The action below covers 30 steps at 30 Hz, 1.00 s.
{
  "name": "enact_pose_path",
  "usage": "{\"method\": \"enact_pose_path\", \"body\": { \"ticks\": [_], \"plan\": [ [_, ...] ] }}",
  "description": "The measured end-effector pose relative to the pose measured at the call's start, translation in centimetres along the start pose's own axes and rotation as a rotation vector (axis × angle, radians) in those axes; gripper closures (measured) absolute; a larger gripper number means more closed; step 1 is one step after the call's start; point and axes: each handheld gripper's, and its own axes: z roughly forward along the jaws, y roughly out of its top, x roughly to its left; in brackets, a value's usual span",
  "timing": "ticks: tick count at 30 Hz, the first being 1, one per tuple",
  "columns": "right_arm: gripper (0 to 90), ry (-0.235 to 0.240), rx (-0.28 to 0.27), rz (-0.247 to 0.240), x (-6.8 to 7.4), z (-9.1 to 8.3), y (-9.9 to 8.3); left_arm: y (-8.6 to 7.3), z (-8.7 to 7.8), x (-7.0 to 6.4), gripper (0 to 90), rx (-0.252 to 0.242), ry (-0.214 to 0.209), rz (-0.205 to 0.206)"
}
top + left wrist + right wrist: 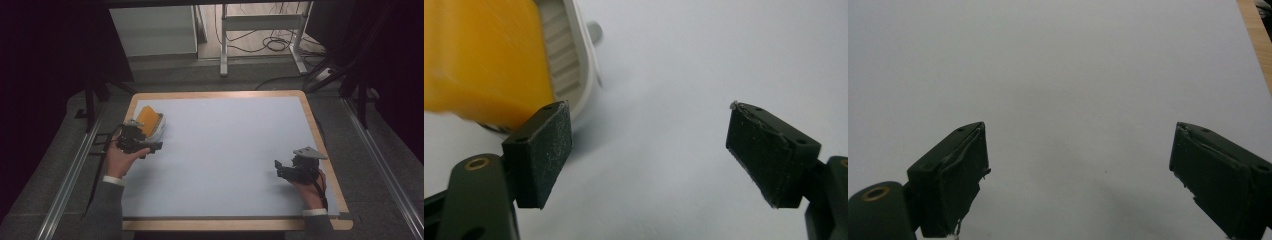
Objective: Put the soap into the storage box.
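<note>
A yellow-orange block (146, 117) rests in a white ribbed holder (159, 125) at the table's far left. Up close in the left gripper view, the same yellow block (481, 57) and white holder (569, 55) lie just beyond the left jaw. My left gripper (150, 148) hovers right beside the holder, on its near side, open and holding nothing (649, 150). My right gripper (278, 167) is at the near right of the table, open over bare mat (1078, 170), far from the block.
A pale grey mat (225, 150) covers the wooden table, whose edge (327, 160) runs close to the right hand. Beyond the table stand a white cabinet (152, 30) and a desk frame (262, 35) with cables on the floor.
</note>
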Motion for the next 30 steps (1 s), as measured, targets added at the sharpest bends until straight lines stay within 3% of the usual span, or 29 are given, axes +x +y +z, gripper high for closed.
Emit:
{"method": "enact_pose_path", "body": {
  "ticks": [11, 16, 23, 30],
  "plan": [
    [8.6, -0.004, -0.004, 0.001, -0.1, -0.1, 0.0, -4.2, 0.3, -1.8, 17.9, -0.006, -0.027, 0.004],
    [8.6, -0.001, -0.003, -0.003, 0.0, 0.0, 0.0, -5.8, 0.5, -1.7, 16.6, -0.004, -0.059, -0.029],
    [8.6, -0.002, -0.008, -0.005, 0.2, -0.1, 0.1, -6.8, 0.6, -1.5, 16.9, -0.032, -0.076, -0.055],
    [8.6, 0.005, -0.019, -0.019, 0.5, -0.3, 0.4, -7.0, 0.4, -1.4, 17.1, -0.046, -0.063, -0.045]
  ]
}}
